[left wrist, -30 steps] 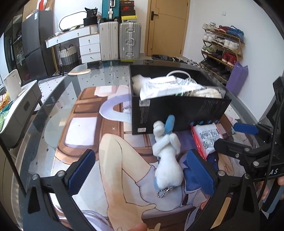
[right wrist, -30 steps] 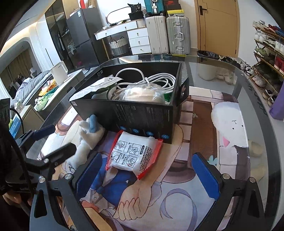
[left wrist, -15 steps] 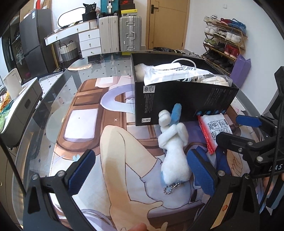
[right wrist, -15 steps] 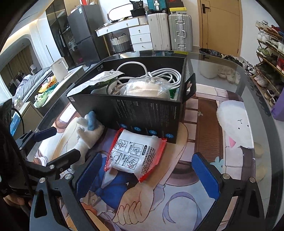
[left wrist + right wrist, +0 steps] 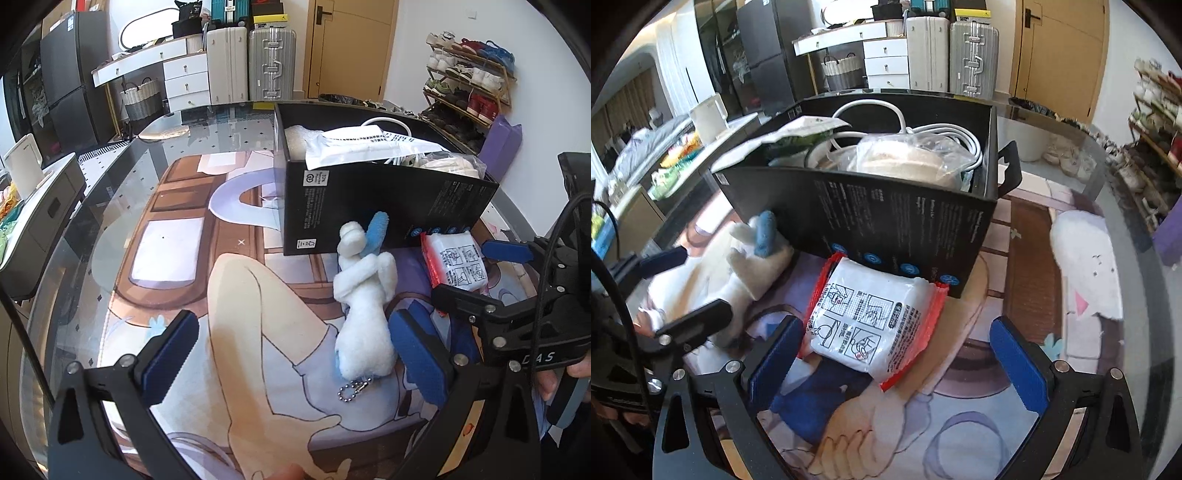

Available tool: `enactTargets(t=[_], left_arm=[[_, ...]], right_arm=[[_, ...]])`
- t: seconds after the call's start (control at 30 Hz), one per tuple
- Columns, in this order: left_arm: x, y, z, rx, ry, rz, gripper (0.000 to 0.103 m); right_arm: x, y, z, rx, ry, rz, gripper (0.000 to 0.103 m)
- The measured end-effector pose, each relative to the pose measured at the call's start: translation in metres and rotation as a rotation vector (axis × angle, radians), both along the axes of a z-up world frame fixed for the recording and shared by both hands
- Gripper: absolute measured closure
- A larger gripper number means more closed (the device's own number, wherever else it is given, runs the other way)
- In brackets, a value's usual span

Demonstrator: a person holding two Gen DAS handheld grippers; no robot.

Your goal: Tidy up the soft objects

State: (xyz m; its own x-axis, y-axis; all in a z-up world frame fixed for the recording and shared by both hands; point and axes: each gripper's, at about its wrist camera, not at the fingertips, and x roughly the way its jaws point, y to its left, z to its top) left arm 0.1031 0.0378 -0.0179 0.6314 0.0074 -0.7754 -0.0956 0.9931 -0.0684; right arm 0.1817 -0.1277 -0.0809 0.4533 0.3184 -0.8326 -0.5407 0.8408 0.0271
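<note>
A white plush toy [image 5: 364,302] with a blue ear and a bead chain lies on the printed mat in front of a black box [image 5: 388,206]. My left gripper [image 5: 295,350] is open, its right finger beside the toy's lower end. A red-edged white soft pack [image 5: 871,321] lies against the box front [image 5: 901,225]; it also shows in the left wrist view [image 5: 456,260]. My right gripper [image 5: 897,358] is open, the pack's near end between its fingers. The plush toy [image 5: 757,258] shows left of it. The box holds a white cable, bagged items and paper.
The glass table [image 5: 122,177] carries a printed anime mat [image 5: 229,302]. A white rabbit print [image 5: 1086,269] lies on the right of the mat. Suitcases [image 5: 251,62], drawers, a shoe rack [image 5: 465,85] and a side cabinet [image 5: 33,199] stand around the table.
Both grippers have moved forward toward the box. The plush toy now sits nearer my left gripper's right finger, and the soft pack has come between my right gripper's fingers.
</note>
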Motion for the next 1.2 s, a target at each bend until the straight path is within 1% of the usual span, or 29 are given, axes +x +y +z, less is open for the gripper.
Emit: enactTargets(t=[0.23,0.37,0.4,0.47,0.53,0.63,0.93,1.07,1.1,1.13,1.17,1.2], left_arm=[[0.002,-0.005,-0.001,0.006,0.019,-0.015,0.000],[0.006,-0.011,-0.006,0.006,0.072,-0.060,0.000],[0.006,-0.014,-0.005,0.022,0.069,-0.070,0.000],[0.006,-0.017,-0.005,0.011,0.072,-0.093,0.000],[0.005,-0.021,-0.005,0.024,0.074,-0.102,0.000],[0.005,-0.026,-0.006,0.052,0.076,-0.114,0.000],[0.007,-0.024,-0.007,0.049,0.055,-0.117,0.000],[0.008,-0.025,-0.007,0.052,0.055,-0.116,0.000],[0.008,-0.025,-0.007,0.052,0.055,-0.116,0.000],[0.008,-0.025,-0.007,0.052,0.055,-0.116,0.000],[0.008,-0.025,-0.007,0.052,0.055,-0.116,0.000],[0.008,-0.024,-0.007,0.052,0.055,-0.116,0.000]], right_arm=[[0.003,-0.013,0.001,0.008,0.009,-0.013,0.001],[0.001,-0.013,0.000,0.016,0.015,-0.012,0.001],[0.002,-0.012,0.000,0.015,0.015,-0.011,0.001],[0.000,-0.012,-0.001,0.006,0.012,-0.007,0.001],[-0.001,-0.010,-0.003,-0.020,0.008,0.004,0.001],[-0.001,-0.010,-0.003,-0.025,0.015,0.009,0.001],[-0.006,-0.016,-0.005,-0.024,0.005,0.017,0.001],[-0.009,-0.018,-0.004,-0.004,-0.008,0.008,0.001],[-0.009,-0.019,-0.004,0.006,-0.013,0.005,0.002],[-0.010,-0.020,-0.003,0.012,-0.019,0.003,0.006],[-0.011,-0.021,-0.001,0.018,-0.026,0.004,0.012],[-0.011,-0.021,0.000,0.024,-0.028,0.007,0.015]])
